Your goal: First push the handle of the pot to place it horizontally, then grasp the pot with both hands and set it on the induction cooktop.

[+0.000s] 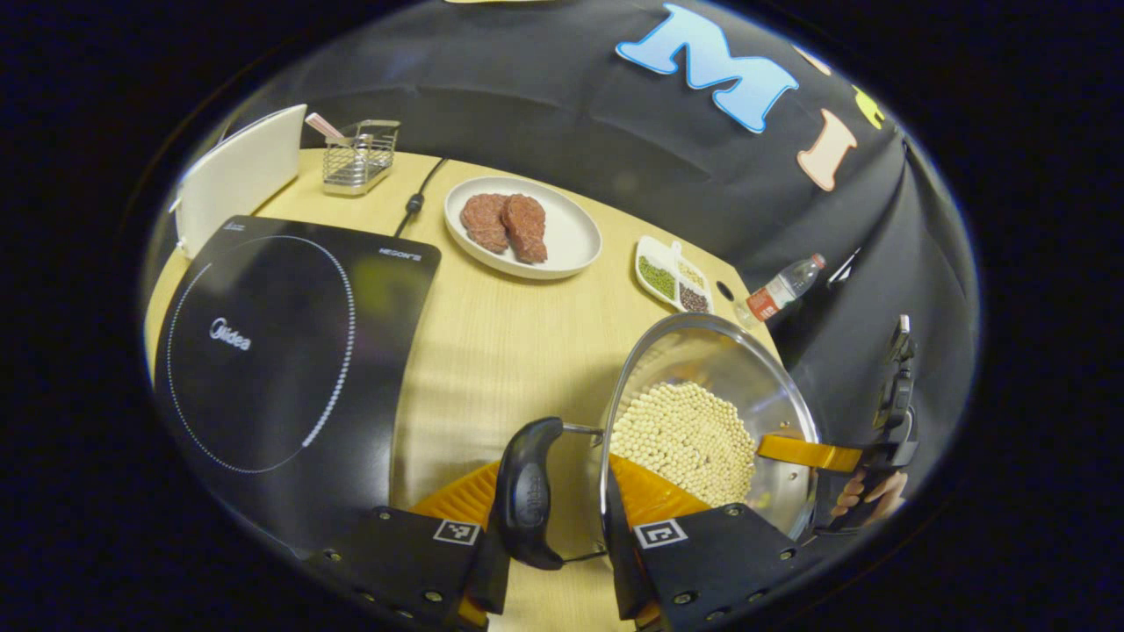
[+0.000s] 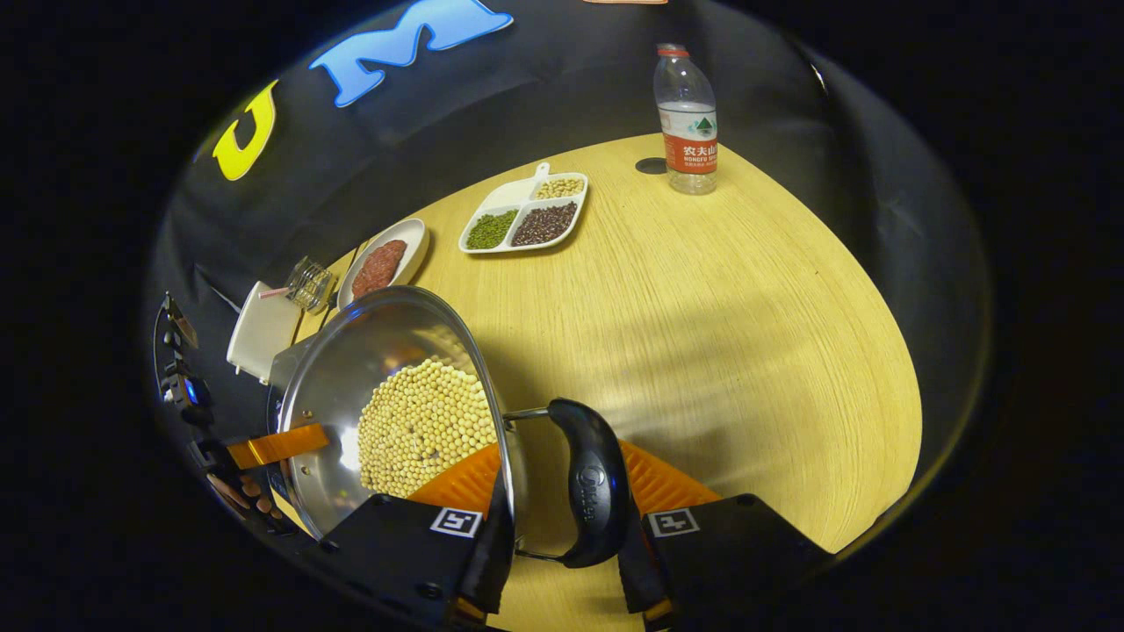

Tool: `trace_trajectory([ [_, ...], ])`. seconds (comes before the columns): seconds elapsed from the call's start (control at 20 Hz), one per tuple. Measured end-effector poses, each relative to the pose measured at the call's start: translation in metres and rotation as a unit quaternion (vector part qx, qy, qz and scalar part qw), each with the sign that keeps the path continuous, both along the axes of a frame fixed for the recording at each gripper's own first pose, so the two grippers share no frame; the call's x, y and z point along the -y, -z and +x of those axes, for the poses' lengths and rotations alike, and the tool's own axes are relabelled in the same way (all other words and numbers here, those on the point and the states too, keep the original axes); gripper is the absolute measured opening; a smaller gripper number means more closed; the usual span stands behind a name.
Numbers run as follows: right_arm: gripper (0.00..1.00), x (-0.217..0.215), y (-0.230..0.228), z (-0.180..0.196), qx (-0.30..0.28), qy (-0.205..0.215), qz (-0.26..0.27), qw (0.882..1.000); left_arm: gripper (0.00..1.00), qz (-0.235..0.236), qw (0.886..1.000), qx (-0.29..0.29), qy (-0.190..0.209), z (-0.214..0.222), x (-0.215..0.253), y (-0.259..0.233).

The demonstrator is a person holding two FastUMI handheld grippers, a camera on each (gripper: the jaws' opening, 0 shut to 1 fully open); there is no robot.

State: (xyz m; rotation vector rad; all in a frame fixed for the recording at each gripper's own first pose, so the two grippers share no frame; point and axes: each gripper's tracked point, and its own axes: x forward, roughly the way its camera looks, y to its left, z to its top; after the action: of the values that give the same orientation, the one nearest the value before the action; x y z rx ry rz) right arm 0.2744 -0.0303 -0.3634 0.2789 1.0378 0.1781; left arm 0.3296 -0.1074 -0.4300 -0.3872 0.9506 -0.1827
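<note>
Evidently the two-handed grasp is on: the pot (image 1: pixel 702 421), a shiny steel pan holding a bed of pale beans (image 1: pixel 685 439), sits with a black side handle (image 1: pixel 527 491) between the fingers of the left gripper (image 1: pixel 549 535), and those fingers look closed against the handle and the rim beside it. In the right gripper view the opposite handle (image 2: pixel 590 491) lies between the fingers of the right gripper (image 2: pixel 562 549), likewise clamped on it as far as I can judge. Seen from the left gripper, the induction cooktop (image 1: pixel 281 351) lies at about 10 o'clock from the pot, well apart across the wooden table (image 1: pixel 500 333); whether the pot has left the tabletop I cannot tell.

Judging by the steel and the load of beans, the pot should feel fairly heavy and stiff, its polished wall slippery, so the moulded handles are the sound places to hold. The beans are loose and will roll if it tips; both sides should rise level.

A plate of meat (image 1: pixel 522 226) and a divided dish (image 1: pixel 672 276) stand at 12 o'clock, clear of the likely path.
</note>
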Motion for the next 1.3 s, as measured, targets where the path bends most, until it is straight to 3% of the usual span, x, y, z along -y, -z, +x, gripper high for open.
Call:
trace_trajectory([
  [0.2, 0.54, 0.002, -0.005, 0.006, 0.010, -0.009, -0.009, 1.000, 0.48, -0.010, 1.000, -0.002, -0.013, -0.002, 0.002, 0.007],
  [0.4, 0.54, -0.001, -0.002, 0.008, 0.007, -0.018, -0.010, 1.000, 0.52, -0.006, 1.000, -0.003, -0.022, -0.004, 0.002, 0.008],
  [0.55, 0.51, 0.000, -0.004, 0.014, 0.010, -0.028, -0.005, 1.000, 0.48, -0.004, 0.999, -0.001, -0.034, -0.006, 0.004, 0.007],
  [0.95, 0.54, 0.000, -0.013, 0.035, 0.021, -0.072, 0.001, 0.997, 0.51, -0.014, 0.997, 0.002, -0.078, -0.014, 0.007, 0.007],
  [1.0, 0.51, -0.003, -0.011, 0.034, 0.024, -0.076, 0.003, 0.997, 0.51, -0.016, 0.997, 0.004, -0.082, -0.013, 0.006, 0.008],
  [1.05, 0.54, -0.004, -0.011, 0.036, 0.026, -0.079, 0.006, 0.997, 0.52, -0.018, 0.996, 0.006, -0.087, -0.013, 0.005, 0.007],
  [1.25, 0.51, -0.002, -0.014, 0.038, 0.033, -0.091, 0.010, 0.995, 0.48, -0.014, 0.995, 0.020, -0.094, -0.007, 0.006, 0.007],
  [1.3, 0.54, -0.002, -0.014, 0.037, 0.035, -0.092, 0.011, 0.995, 0.48, -0.013, 0.995, 0.023, -0.096, -0.005, 0.005, 0.007],
])
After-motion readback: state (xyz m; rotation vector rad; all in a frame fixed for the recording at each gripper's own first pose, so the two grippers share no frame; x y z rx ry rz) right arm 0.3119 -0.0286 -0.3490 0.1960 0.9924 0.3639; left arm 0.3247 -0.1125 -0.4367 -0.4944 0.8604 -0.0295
